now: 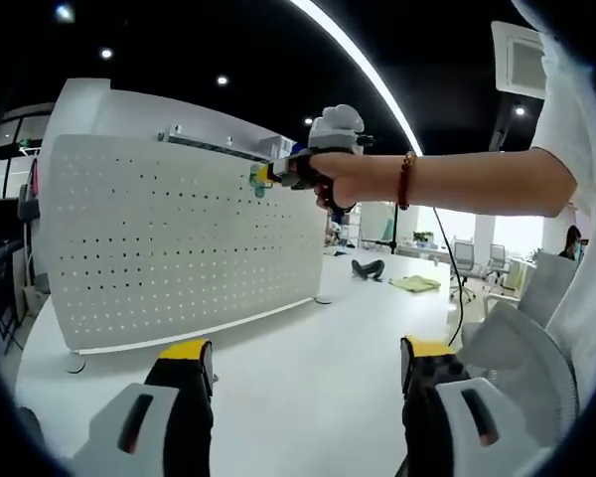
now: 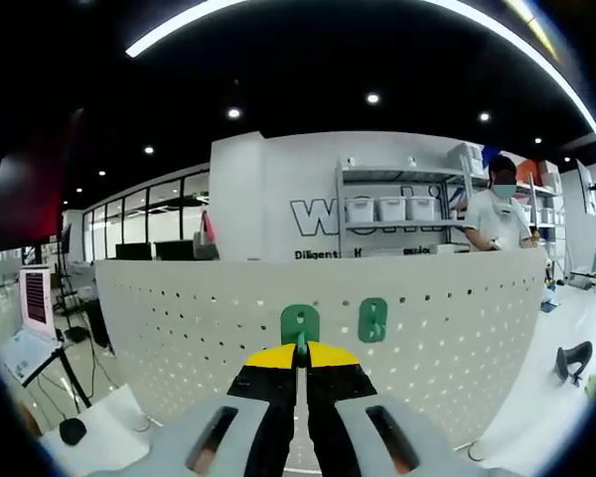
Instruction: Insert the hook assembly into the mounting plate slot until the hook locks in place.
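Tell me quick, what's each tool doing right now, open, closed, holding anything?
Left tool: open, holding nothing, over the white table.
Right tool: closed on the green hook, at the pegboard.

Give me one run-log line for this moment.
right gripper: shut on green plastic hook, at white perforated pegboard | second green hook: mounted | left gripper: open

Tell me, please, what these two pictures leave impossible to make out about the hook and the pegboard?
- Right gripper view: the right tool hides the held green hook's lower part, so seating in the pegboard is unclear.
- Left gripper view: the hook at the right tool is too small.
- Shelf bins' contents are hidden.
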The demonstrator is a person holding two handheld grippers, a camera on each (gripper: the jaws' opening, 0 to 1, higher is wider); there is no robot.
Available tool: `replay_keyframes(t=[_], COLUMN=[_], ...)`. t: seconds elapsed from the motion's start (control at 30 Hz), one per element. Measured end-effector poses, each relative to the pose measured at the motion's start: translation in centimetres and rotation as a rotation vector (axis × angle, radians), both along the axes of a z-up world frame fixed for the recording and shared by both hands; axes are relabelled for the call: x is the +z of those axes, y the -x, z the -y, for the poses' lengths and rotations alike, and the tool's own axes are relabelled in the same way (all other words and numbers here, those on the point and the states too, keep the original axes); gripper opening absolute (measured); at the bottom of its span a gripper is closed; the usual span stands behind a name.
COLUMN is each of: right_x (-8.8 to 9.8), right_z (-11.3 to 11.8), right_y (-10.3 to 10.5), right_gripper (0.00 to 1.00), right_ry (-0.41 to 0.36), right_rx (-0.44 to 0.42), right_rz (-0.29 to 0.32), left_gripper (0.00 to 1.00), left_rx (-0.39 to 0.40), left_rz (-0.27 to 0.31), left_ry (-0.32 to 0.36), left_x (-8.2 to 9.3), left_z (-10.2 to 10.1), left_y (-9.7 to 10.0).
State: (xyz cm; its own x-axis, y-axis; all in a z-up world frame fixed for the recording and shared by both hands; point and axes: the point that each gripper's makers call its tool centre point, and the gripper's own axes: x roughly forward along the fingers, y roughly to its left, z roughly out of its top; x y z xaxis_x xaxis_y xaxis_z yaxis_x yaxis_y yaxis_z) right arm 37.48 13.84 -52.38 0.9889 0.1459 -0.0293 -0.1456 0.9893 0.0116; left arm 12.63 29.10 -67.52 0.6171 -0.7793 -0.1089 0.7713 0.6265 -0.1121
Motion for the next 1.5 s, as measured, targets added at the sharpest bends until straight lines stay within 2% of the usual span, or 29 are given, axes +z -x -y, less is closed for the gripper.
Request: replay_keyframes(t=[0.2,0.43,0.73,1.1,1.5], right_x=[0.2,0.2,0.1,-0.7,-1.1], right_z=[0.1,0.3,0.7,0.5,0.9], right_y=[-1.1,-2.3,-3.8,-4.4,-4.8], right_gripper=[0.01,0.01,0.01,0.01,0.01], right_ry=[0.010,0.011,0.018,0.036,0.009], right_rx=[0.000,-0.012,-0.024,-0.029,-0.052], right_rz=[-0.001,-0.004,-0.013,-0.031,-0.043], left_gripper=[0.80,0.80,0.81,0.81,0.81], left_rx=[-0.007,-0.003,0.015,0.030,0.037], left_rz=[-0.020,-0.018,-0.034,-0.044,-0.045], left_ry=[-0.009,-0.007,-0.005,0.024,0.027], left_x=[-0.6,-0.5,-0.9,-0.9,-1.0], left_z=[0.0,-0.1,-0.9,-1.4,-1.7], left_y=[-0.1,-0.3,-0.4,-0.6,-0.8])
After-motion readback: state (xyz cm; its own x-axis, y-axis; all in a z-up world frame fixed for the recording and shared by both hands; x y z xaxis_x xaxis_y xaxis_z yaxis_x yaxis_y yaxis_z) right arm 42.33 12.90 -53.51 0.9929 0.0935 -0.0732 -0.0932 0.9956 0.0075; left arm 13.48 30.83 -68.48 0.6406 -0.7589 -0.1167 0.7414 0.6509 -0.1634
